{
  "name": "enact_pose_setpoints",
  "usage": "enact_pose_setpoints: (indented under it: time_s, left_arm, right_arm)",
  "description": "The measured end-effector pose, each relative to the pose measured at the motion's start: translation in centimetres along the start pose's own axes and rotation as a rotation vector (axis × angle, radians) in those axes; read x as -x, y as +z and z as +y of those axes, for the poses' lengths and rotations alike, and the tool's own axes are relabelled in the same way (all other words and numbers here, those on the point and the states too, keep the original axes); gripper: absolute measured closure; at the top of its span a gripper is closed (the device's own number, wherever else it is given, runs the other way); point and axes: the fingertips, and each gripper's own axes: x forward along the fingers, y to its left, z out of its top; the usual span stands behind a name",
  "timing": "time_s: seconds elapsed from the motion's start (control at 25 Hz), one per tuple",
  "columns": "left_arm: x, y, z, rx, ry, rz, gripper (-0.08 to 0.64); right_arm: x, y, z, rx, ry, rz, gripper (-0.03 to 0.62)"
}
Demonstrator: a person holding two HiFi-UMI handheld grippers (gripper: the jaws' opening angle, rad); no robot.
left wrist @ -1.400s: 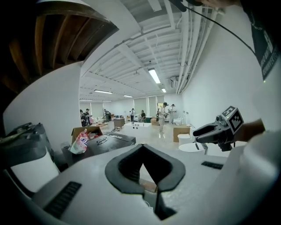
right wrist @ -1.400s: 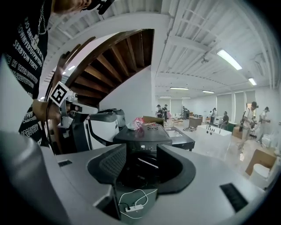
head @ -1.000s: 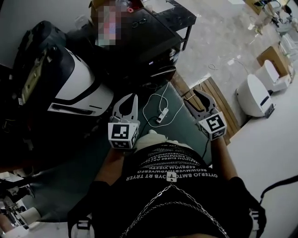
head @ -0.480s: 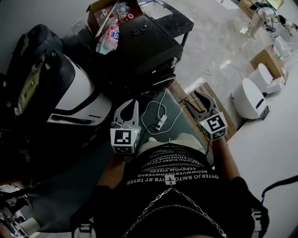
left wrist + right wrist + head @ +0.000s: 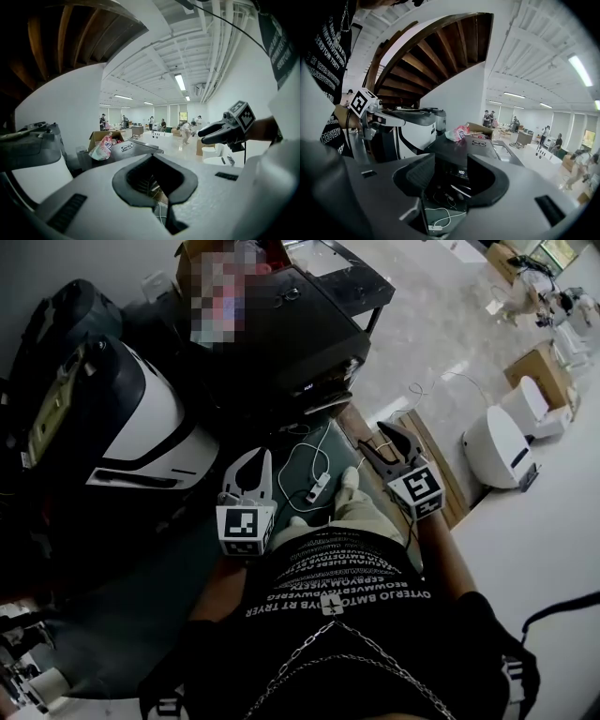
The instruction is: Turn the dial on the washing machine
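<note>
Closest in, seen from above: black printed T-shirt (image 5: 342, 582) and neck chain (image 5: 319, 643). Held low just ahead of the torso, left tool (image 5: 251, 465), white, jaws closed tip to tip on nothing. Level with it and well apart to its right, right tool (image 5: 373, 439), dark, jaws spread wide and empty.

On the floor (image 5: 192, 554) between the two tools, a white cable (image 5: 314, 486) with a small plug block.

Straight ahead of the right tool, framed between its jaws, a black box-shaped appliance (image 5: 291, 334) with a small lit display (image 5: 461, 172) on its front and a pair of glasses (image 5: 479, 143) on top. Probably the washing machine, and well out of reach. Ahead and left of the left tool, a rounded white-and-black appliance (image 5: 141, 423). No dial made out in any view. Far off to the right of the right tool, a white toilet (image 5: 497, 442).

Judged step: the approach, dial not yet touched. To do it well:
- Step over the cable and close in on the control front.
- Find the dial before committing.
- Bring the right tool's spread jaws to either side of the knob.
- Square the tool to the knob's axis.
- Clamp gently, then roll the wrist.
</note>
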Motion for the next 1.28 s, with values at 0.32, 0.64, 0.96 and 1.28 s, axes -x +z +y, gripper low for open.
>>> enact_pose_setpoints:
  time_s: [0.32,0.64,0.96,1.28]
  left_arm:
    - [-4.6,-1.2,0.8,0.008,0.1,0.09,0.555]
    - [-14.3,-0.4,2.6,0.022,0.206,0.118,0.555]
    - [-22.3,0.7,3.4,0.016,0.32,0.117,0.555]
    - [-22.8,0.3,4.2,0.043,0.435,0.153,0.555]
  right_arm:
    - [-6.1,-5.0,-7.3,-0.075,0.014,0.057,0.379]
    - [-14.6,-11.2,-15.0,-0.096,0.066,0.172,0.377]
    - [-23.2,-16.6,-22.4,-0.059,0.098,0.231,0.377]
    - [-29.8,-20.3,-24.9,-0.045,0.117,0.297,0.368]
